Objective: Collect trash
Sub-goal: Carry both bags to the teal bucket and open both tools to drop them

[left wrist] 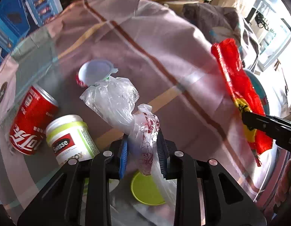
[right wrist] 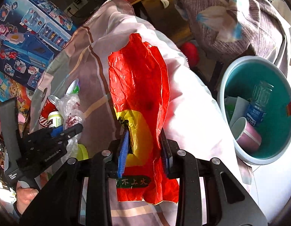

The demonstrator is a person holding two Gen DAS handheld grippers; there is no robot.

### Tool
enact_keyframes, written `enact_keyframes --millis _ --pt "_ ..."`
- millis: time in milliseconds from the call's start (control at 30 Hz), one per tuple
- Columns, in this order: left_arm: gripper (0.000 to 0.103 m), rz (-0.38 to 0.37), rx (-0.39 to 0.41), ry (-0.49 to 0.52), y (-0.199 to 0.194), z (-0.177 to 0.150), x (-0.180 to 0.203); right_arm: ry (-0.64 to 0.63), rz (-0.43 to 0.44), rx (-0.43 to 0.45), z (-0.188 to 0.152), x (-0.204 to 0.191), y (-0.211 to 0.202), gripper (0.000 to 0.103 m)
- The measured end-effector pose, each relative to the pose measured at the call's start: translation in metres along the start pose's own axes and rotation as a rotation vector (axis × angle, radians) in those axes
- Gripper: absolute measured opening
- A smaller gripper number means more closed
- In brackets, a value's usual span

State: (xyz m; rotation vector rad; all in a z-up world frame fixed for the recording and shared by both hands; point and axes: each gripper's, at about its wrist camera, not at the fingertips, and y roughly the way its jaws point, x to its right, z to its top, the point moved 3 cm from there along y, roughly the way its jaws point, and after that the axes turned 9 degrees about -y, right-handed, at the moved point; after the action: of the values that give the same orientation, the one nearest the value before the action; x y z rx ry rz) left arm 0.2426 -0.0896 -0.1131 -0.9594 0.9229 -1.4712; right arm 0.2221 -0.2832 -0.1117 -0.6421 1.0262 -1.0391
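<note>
1. holding two pieces of trash at once, we have the left claw [left wrist: 142,146] closed on the clear plastic bag [left wrist: 115,98] and the right claw [right wrist: 145,146] clamped on the red wrapper [right wrist: 139,98], its pads pressing the yellow patch.
2. the clear plastic bag trails away from the left claw toward the white cup [left wrist: 94,71], its long axis running up and left over the glass table [left wrist: 32,179]; only a thin twisted neck is pinched, so we judge it could slide out when lifted.
3. its loose end lies just beside the red can [left wrist: 30,124] and white jar [left wrist: 72,137], so a drag could topple or roll them.
4. the red wrapper stands lengthwise away from the right claw, over the cloth [right wrist: 192,116]; the teal bin [right wrist: 258,113] sits to its right, and a floppy end might catch its rim.
</note>
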Motion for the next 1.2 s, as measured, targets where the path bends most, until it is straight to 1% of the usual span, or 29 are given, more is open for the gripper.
enact_keyframes --millis 100,367,467,633,767,900,1033,1200 --pt "0.028 -0.007 0.021 0.010 -0.011 0.002 0.008 0.012 0.008 0.010 0.000 0.005 -0.006 0.029" --pt "0.028 -0.063 0.049 0.063 -0.036 0.000 0.040 0.047 0.009 0.066 -0.002 0.026 -0.033 0.029" --pt "0.028 -0.089 0.048 0.088 -0.039 0.000 0.060 0.071 0.004 0.095 -0.004 0.039 -0.046 0.029" --pt "0.028 -0.131 0.053 0.152 -0.044 0.004 0.099 0.132 -0.030 0.155 -0.009 0.079 -0.079 0.029" --pt "0.028 -0.173 0.050 0.210 -0.042 0.006 0.138 0.204 -0.083 0.199 -0.015 0.123 -0.109 0.029" --pt "0.028 -0.212 0.027 0.259 -0.033 0.008 0.176 0.273 -0.132 0.230 -0.022 0.163 -0.133 0.029" --pt "0.028 -0.239 0.009 0.311 -0.023 0.009 0.214 0.309 -0.160 0.227 -0.029 0.191 -0.140 0.029" --pt "0.028 -0.264 -0.024 0.345 -0.004 0.013 0.249 0.330 -0.159 0.184 -0.036 0.207 -0.127 0.030"
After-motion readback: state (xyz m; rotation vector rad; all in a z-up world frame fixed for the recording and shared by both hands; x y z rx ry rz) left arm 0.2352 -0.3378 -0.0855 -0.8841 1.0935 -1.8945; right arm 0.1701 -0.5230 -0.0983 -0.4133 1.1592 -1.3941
